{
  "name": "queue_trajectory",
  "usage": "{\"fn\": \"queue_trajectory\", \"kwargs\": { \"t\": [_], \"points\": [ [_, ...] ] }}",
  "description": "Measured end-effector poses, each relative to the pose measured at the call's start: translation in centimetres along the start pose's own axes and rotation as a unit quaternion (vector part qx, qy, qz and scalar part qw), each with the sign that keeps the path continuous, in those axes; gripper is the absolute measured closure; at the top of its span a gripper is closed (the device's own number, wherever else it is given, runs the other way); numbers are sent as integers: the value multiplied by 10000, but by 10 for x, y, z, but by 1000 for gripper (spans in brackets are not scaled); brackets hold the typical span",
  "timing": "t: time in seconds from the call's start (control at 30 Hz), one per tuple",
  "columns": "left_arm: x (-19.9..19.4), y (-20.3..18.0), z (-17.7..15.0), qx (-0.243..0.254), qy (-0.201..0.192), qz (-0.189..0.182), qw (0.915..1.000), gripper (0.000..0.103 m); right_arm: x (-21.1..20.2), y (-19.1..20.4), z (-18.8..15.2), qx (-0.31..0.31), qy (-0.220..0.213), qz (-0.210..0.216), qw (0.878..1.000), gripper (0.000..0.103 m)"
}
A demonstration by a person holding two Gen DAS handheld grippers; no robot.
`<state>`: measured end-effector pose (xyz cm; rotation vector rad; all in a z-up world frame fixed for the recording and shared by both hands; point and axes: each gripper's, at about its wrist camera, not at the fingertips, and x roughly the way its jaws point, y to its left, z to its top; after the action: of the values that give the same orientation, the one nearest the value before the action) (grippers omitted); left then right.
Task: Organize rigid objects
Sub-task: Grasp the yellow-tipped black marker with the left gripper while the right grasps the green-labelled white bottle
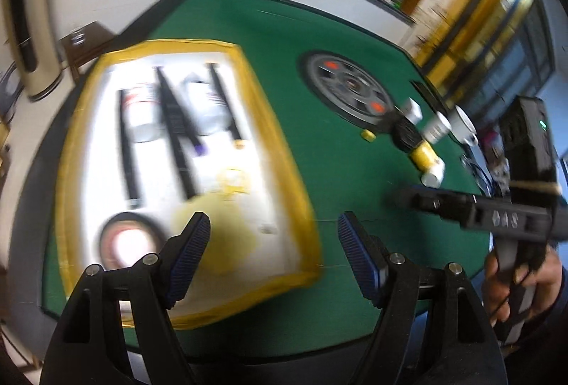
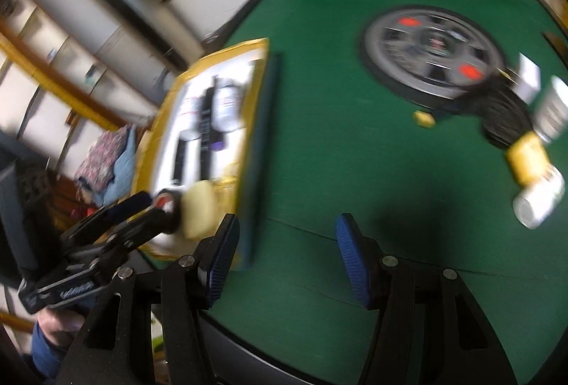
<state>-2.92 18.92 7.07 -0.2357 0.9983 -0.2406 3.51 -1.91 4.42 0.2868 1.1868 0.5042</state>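
Both your grippers, left (image 1: 273, 243) and right (image 2: 287, 243), released, empty; tray (image 1: 284, 143) centre-left probably sort bin; bottles (image 1: 426, 158) right await pickup.

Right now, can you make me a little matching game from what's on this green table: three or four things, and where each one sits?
Things:
1. roll of tape
2. small yellow cap
3. yellow-and-white bottle
4. left gripper

Places:
A. alone on the felt
B. inside the yellow-rimmed tray
C. lying beside the black brush
D. open, empty, above the tray's corner

Pairs: 1-B, 2-A, 3-C, 4-D
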Motion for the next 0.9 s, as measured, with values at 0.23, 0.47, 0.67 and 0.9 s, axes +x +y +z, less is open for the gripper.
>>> {"fn": "queue_trajectory", "kwargs": {
  "t": [0.23, 0.47, 0.67, 0.9],
  "points": [
    [29, -64, 2, 674, 273, -270, 9970, 29, -35, -78, -14, 910, -158, -169, 9956, 51],
    [54, -110, 27, 1256, 105, -281, 9916, 29, -58, -131, -34, 1421, -191, -336, 9891, 51],
    [112, -138, 78, 1915, 481, -253, 9800, 55, -83, -159, -50, 1506, -293, -508, 9869, 51],
    [176, -165, 105, 2620, 1103, -298, 9583, 61, -112, -193, -76, 1652, -380, -788, 9824, 51]
  ]
}}
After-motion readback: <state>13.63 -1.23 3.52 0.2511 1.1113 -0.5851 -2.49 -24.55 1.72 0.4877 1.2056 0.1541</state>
